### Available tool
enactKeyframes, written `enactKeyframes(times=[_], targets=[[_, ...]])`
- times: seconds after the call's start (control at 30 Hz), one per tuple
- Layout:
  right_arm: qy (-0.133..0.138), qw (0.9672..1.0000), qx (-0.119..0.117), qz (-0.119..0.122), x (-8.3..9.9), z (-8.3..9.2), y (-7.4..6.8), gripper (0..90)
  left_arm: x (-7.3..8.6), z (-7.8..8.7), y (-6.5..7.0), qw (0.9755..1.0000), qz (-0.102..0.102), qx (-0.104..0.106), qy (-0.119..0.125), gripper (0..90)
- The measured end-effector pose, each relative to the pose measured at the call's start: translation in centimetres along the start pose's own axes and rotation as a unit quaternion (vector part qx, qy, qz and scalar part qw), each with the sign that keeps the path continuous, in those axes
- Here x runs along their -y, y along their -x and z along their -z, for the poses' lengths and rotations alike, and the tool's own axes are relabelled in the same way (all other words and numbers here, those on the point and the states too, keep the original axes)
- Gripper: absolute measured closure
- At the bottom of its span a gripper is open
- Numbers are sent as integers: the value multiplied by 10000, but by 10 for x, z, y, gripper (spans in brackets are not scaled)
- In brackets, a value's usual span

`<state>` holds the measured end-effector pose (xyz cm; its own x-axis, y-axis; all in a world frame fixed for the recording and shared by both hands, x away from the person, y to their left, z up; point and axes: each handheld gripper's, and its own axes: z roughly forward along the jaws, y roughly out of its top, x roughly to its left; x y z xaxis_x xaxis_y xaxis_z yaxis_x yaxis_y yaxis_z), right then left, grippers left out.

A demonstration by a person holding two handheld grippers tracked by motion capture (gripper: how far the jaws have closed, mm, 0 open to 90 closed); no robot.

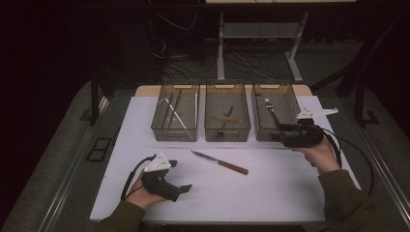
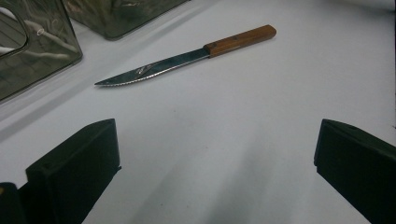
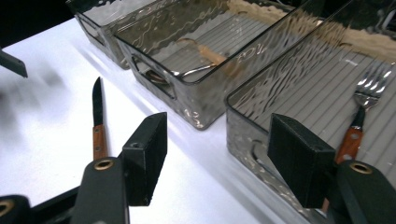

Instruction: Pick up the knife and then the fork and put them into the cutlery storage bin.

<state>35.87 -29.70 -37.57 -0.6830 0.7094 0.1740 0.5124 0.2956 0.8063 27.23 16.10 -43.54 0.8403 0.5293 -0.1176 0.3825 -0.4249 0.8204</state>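
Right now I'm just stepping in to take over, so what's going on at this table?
A person is sorting cutlery into three clear bins. The right gripper hangs open by the near wall of the right bin, where a wooden-handled fork already lies; nothing is between its fingers. The left gripper rests open on the white table, empty. A wooden-handled knife lies loose on the table in front of the bins, not yet picked up.
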Motion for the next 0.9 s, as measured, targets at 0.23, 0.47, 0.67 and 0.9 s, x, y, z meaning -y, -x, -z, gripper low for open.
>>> enactKeyframes(times=[0.23, 0.47, 0.67, 0.9], targets=[[-61, 9998, -114, 177, 2, -7, -11, 390, 0, 0, 0, 10000, -21, 17, 10, 0], [-300, 9988, -261, 296, 4, -21, -20, 455, -1, 0, 0, 10000, -36, 23, 33, 0], [-481, 9975, -459, 257, 4, -30, -27, 509, -1, 0, 0, 10000, -46, 27, 26, 0], [-659, 9950, -640, 404, 2, -43, -41, 545, -1, 0, 0, 10000, -36, 26, 28, 0]])
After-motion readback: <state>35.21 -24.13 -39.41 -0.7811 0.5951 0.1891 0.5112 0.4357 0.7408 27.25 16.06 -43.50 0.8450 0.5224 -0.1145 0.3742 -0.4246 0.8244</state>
